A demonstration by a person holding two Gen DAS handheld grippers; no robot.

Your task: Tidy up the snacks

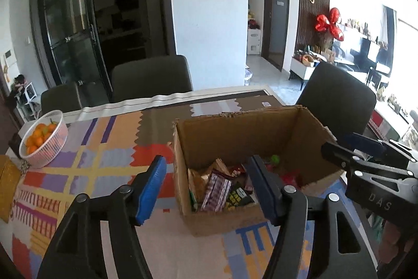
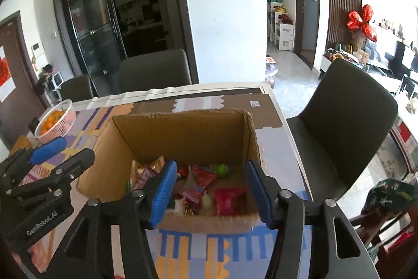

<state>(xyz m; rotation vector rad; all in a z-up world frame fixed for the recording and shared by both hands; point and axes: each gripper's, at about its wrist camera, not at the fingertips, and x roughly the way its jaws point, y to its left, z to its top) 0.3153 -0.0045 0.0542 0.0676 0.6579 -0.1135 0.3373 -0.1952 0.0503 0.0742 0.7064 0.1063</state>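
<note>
An open cardboard box [image 1: 235, 132] stands on the patterned tablecloth [image 1: 91, 156] and holds several snack packets [image 1: 216, 190]. My left gripper [image 1: 207, 164] is open and empty, in front of the box's near left corner; one finger is seen outside the left wall and the other in front of the inside. In the right wrist view the same box [image 2: 183, 137] shows red packets [image 2: 228, 200] and a small green item [image 2: 222, 170]. My right gripper [image 2: 211, 166] is open and empty in front of the box's right half. Each gripper shows in the other's view: the right gripper [image 1: 352, 148] and the left gripper [image 2: 60, 151].
A white bowl of oranges [image 1: 44, 140] sits at the table's far left, with a yellow object [image 1: 7, 182] near it. Dark chairs stand behind the table [image 1: 151, 77] and at its right end [image 1: 339, 98]. The table's right edge [image 2: 295, 148] runs close beside the box.
</note>
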